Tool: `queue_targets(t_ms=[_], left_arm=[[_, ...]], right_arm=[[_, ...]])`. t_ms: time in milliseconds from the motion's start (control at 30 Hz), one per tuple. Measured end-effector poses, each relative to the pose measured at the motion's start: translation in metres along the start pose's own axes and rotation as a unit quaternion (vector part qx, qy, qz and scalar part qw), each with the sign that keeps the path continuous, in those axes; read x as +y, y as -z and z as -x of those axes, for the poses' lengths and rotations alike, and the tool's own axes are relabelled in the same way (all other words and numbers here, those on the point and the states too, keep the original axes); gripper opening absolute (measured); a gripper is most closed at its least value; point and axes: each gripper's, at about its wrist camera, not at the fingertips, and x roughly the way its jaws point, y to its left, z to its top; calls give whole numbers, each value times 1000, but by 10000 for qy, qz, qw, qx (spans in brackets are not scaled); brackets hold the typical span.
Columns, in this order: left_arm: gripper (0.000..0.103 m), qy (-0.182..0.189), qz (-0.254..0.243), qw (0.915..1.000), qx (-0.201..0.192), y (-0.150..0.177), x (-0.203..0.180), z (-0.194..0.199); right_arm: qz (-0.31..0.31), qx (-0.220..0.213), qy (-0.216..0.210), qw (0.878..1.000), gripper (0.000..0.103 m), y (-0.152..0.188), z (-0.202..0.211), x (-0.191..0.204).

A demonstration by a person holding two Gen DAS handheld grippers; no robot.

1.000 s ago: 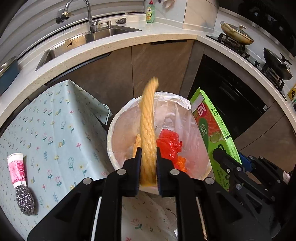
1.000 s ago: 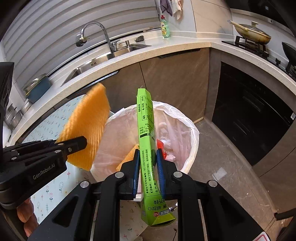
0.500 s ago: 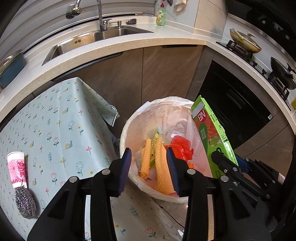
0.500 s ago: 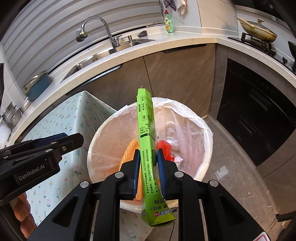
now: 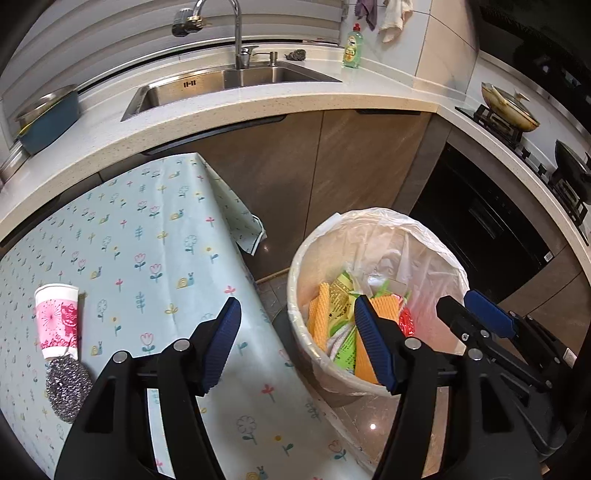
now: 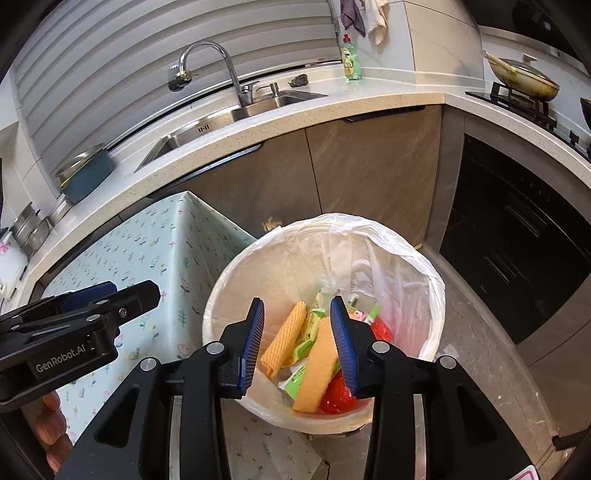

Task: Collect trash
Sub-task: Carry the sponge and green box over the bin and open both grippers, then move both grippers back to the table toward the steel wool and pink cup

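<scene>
A white trash bin (image 5: pixel 317 354) lined with a clear bag stands on the floor beside the table; it also shows in the right wrist view (image 6: pixel 229 295). Inside lie orange sponge cloths (image 6: pixel 317 365), green packaging (image 6: pixel 306 347) and red wrapping (image 6: pixel 336 395). My left gripper (image 5: pixel 295 339) is open and empty, over the table edge and the bin's left rim. My right gripper (image 6: pixel 297 339) is open and empty above the bin's mouth. A pink paper cup (image 5: pixel 57 319) lies on its side on the table, touching a steel wool scourer (image 5: pixel 68 387).
The table wears a pale floral cloth (image 5: pixel 129 258). Behind runs a counter with a sink (image 5: pixel 229 81), faucet (image 5: pixel 236 33) and green soap bottle (image 5: pixel 352 46). A dark oven front (image 5: pixel 480 229) and a stove with pans (image 5: pixel 509 107) are at the right.
My left gripper opened and dropped the orange cloth into the bin, then swung left towards the table. My right gripper opened and the green box fell into the bin.
</scene>
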Motion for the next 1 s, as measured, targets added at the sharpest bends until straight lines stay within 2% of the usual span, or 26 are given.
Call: queue_targets(t_ms=[233, 333, 533, 600, 733, 800, 1000], left_arm=[[61, -89, 139, 9998, -83, 3, 21, 13], [61, -127, 217, 9996, -116, 6, 31, 20], [61, -223, 351, 9990, -163, 12, 51, 32], [65, -282, 418, 9985, -192, 16, 59, 37], [67, -431, 577, 9972, -221, 23, 80, 45], [77, -535, 722, 9957, -237, 29, 93, 49], [85, -865, 1050, 9905, -194, 49, 130, 57]], right_arm=[[109, 2, -63, 9999, 37, 1, 5, 21], [154, -17, -91, 9998, 41, 1, 8, 30], [337, -62, -169, 9993, 42, 1, 14, 55], [389, -67, -201, 9990, 42, 2, 16, 64], [494, -56, -298, 9983, 42, 6, 19, 80], [563, -37, -353, 9978, 42, 10, 20, 91], [739, 38, -534, 9958, 42, 22, 21, 124]])
